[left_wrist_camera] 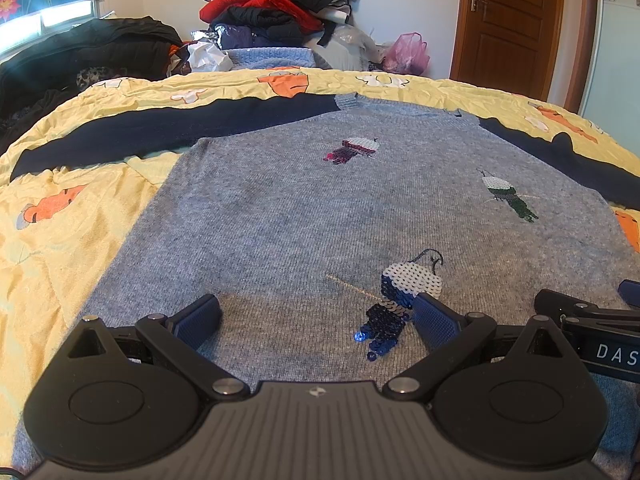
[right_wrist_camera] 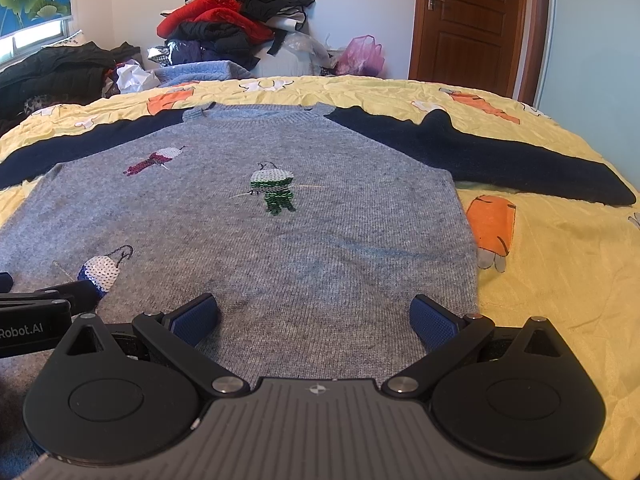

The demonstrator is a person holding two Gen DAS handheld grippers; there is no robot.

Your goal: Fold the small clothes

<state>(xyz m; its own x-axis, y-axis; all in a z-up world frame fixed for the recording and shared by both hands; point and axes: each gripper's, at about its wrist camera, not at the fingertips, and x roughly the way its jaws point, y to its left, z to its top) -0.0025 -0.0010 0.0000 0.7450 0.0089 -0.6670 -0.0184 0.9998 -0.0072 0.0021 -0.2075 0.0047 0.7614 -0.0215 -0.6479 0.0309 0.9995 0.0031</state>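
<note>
Both tools [left_wrist_camera: 316, 318] [right_wrist_camera: 314, 318] hover spread-fingered over the flat sweater's [left_wrist_camera: 320, 216] hem.

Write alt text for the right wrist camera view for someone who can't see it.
A grey sweater with navy sleeves and three sequinned birds lies flat, front up, on a yellow bedspread. The open right gripper hovers over its hem, with the left gripper at the left edge. A clothes pile and wooden door stand behind.
</note>
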